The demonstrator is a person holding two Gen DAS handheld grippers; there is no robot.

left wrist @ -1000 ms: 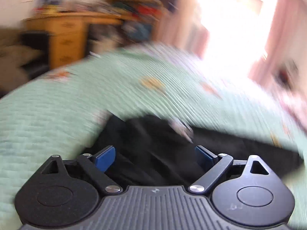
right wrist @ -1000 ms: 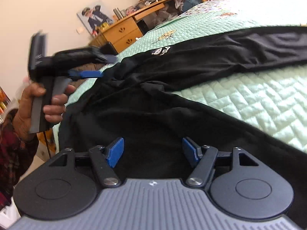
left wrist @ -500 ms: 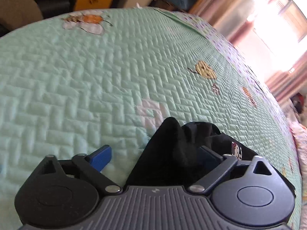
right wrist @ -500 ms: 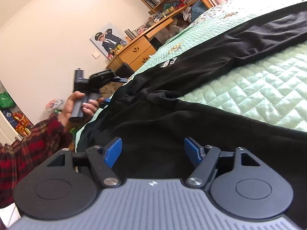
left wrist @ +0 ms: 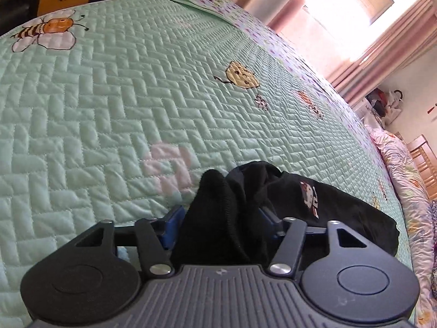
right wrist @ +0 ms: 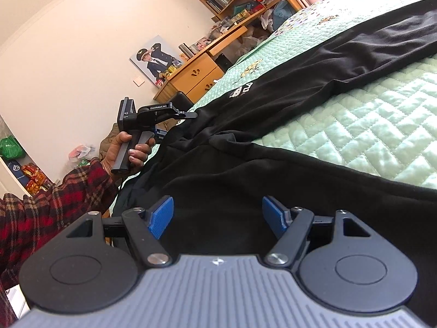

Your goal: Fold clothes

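Pinching a bunched fold of the black garment (left wrist: 215,218), our left gripper (left wrist: 218,221) has just been closing, its blue pads (left wrist: 172,225) now pressed on cloth at lower centre. We see the garment spread across the green quilt (right wrist: 368,125). Our right gripper (right wrist: 218,216) hovers spread over the cloth, gripping nothing. Left hand (right wrist: 128,153) sits mid-left in the right view.

Ahead of the left gripper (left wrist: 218,218), bunched black trousers (left wrist: 218,218) fill its jaws, which have just been closing; open green quilt (left wrist: 109,109) spreads from nine to one o'clock. The trouser leg blocks three o'clock. Trouser fabric lies beneath the right gripper (right wrist: 217,216).
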